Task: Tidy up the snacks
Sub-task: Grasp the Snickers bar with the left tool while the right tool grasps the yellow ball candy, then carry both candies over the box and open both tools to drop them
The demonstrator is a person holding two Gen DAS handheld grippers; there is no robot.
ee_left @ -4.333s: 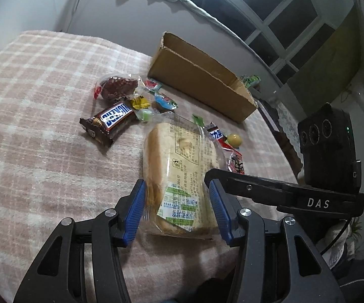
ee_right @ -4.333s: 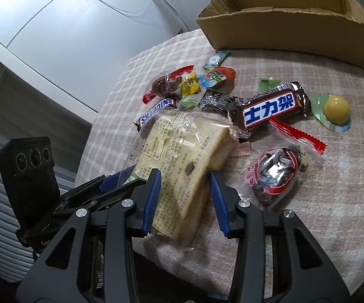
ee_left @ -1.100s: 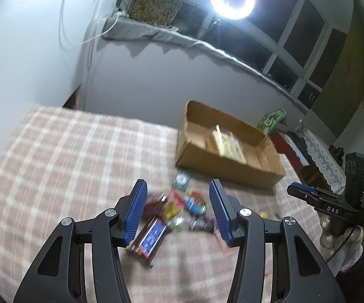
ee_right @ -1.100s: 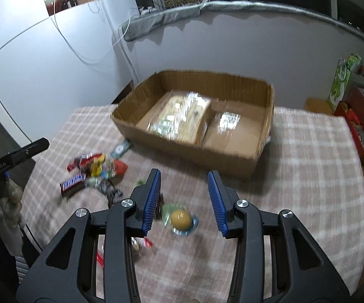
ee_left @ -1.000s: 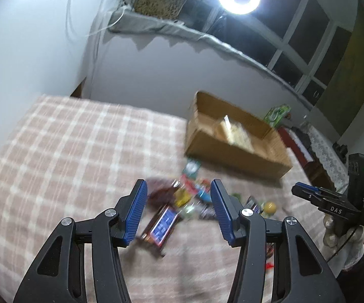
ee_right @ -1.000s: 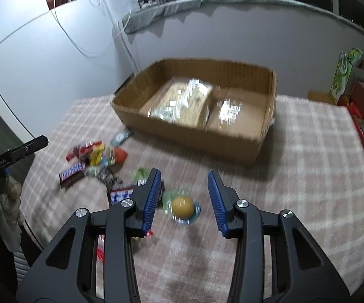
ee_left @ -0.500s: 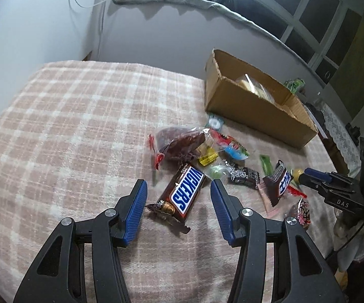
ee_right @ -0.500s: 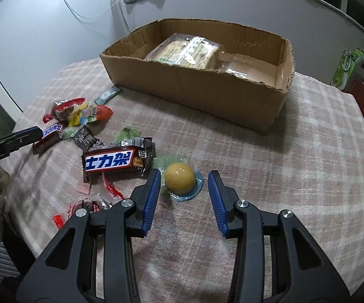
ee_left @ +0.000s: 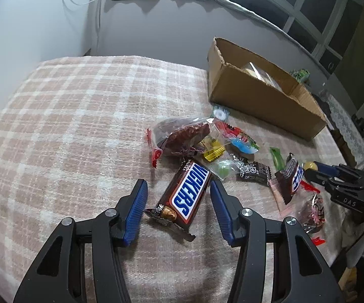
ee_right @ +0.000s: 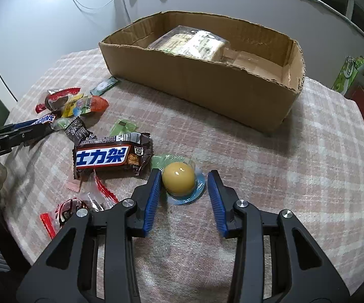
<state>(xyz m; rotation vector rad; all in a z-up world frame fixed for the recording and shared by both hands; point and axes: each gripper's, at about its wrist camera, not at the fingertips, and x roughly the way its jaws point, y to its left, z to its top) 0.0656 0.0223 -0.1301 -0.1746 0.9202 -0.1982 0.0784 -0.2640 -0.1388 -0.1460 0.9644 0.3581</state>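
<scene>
My left gripper (ee_left: 177,186) is open, its blue pads on either side of a brown Snickers bar (ee_left: 185,195) lying on the plaid cloth. My right gripper (ee_right: 184,179) is open around a yellow jelly cup (ee_right: 179,179) on its blue lid. A second Snickers bar with Chinese lettering (ee_right: 108,156) lies left of the cup. The cardboard box (ee_right: 207,85) stands behind, with a wrapped bread pack (ee_right: 194,43) inside. In the left wrist view the box (ee_left: 263,101) is at the far right.
Several small wrapped sweets (ee_left: 207,139) lie between the bars. A red-wrapped snack (ee_right: 68,208) lies near the table's front left edge. A green carton (ee_right: 348,73) stands off the table at right. The plaid cloth (ee_left: 68,126) stretches left.
Both grippers have come down closer to the table. The left now brackets the Snickers bar and the right brackets the jelly cup. The bread pack lies in the box.
</scene>
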